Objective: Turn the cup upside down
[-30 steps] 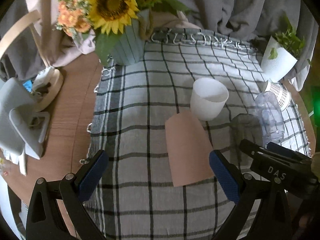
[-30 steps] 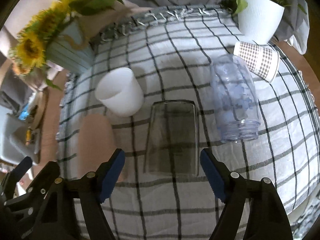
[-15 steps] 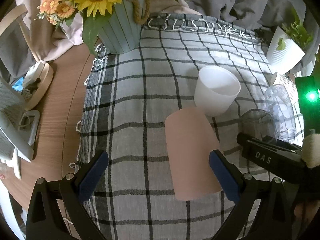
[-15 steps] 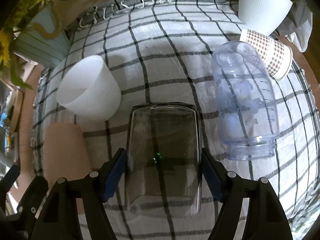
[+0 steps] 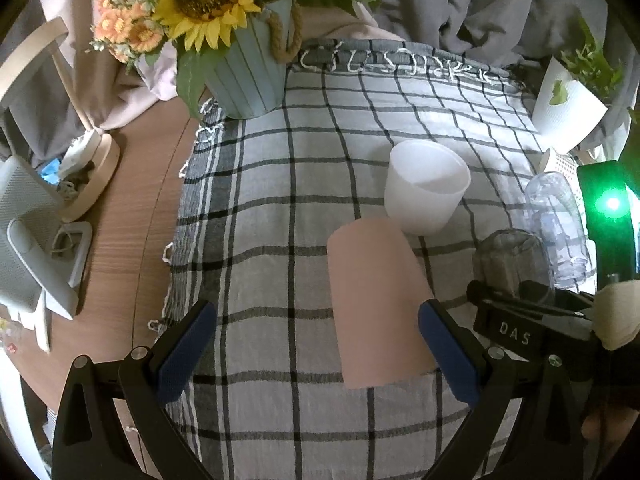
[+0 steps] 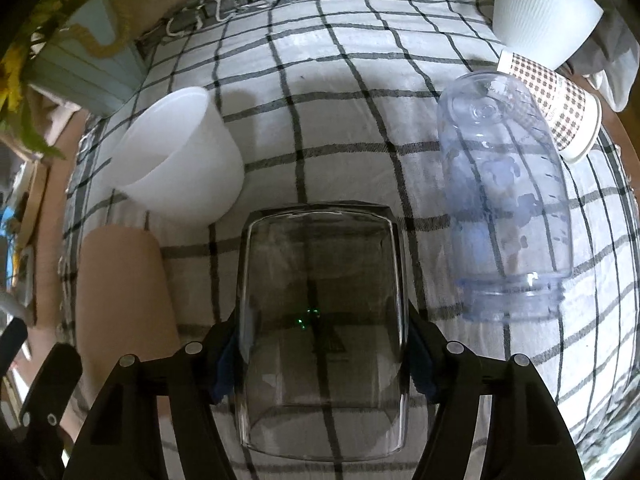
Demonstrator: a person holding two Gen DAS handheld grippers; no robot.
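A smoky clear glass cup (image 6: 320, 320) stands bottom-up on the checked cloth (image 6: 320, 80); my right gripper (image 6: 320, 360) is shut on its sides. The same glass shows in the left wrist view (image 5: 508, 260) with the right gripper (image 5: 516, 312) around it. A pink cup (image 5: 376, 300) stands bottom-up between the fingers of my open left gripper (image 5: 316, 352), untouched. A white cup (image 5: 426, 186) stands upright behind it.
A clear plastic bottle (image 6: 504, 200) and a patterned paper cup (image 6: 556, 116) lie at the right. A white plant pot (image 6: 544, 12) stands far right, a blue sunflower vase (image 5: 252, 76) far left. Bare wooden table (image 5: 128, 220) with clutter lies left of the cloth.
My right gripper moved forward around the glass cup and closed on it. The left gripper shifted slightly and stayed open by the pink cup.
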